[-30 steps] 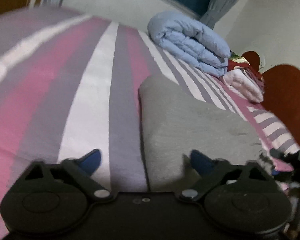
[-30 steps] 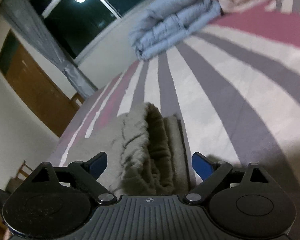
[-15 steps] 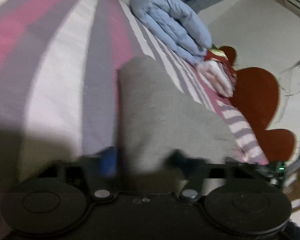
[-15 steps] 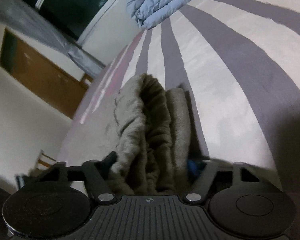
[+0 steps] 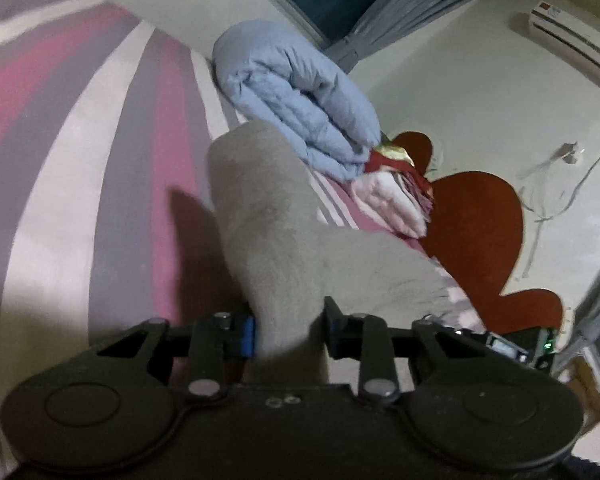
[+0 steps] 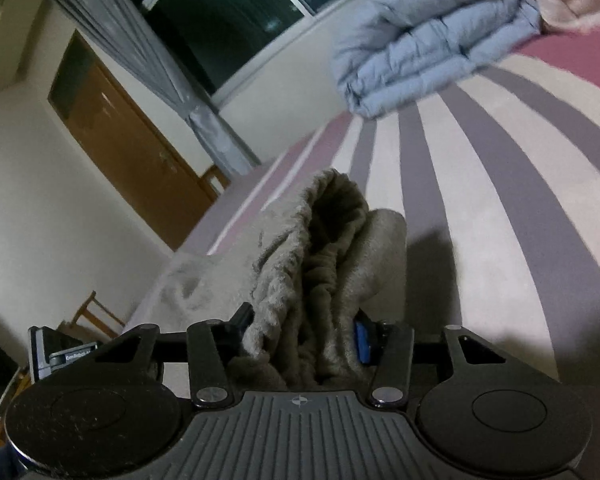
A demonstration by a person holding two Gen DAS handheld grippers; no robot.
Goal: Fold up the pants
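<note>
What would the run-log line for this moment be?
phase: grasp | left gripper: jaws closing on pants | right gripper: jaws closing on pants waistband | pants: on bed

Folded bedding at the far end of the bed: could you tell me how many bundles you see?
2: a blue quilt and, beside it, a pink blanket. More may be hidden.

The pants (image 5: 284, 240) are plain grey-beige, fleecy at the waistband. The bed sheet (image 5: 100, 168) carries broad stripes of pink, grey and white. The folded quilt (image 5: 296, 100) is pale blue. The headboard (image 5: 476, 216) is rust red. The door (image 6: 132, 152) is brown; the curtains (image 6: 148, 52) are grey. Each gripper is black with blue pads (image 5: 247, 334).
</note>
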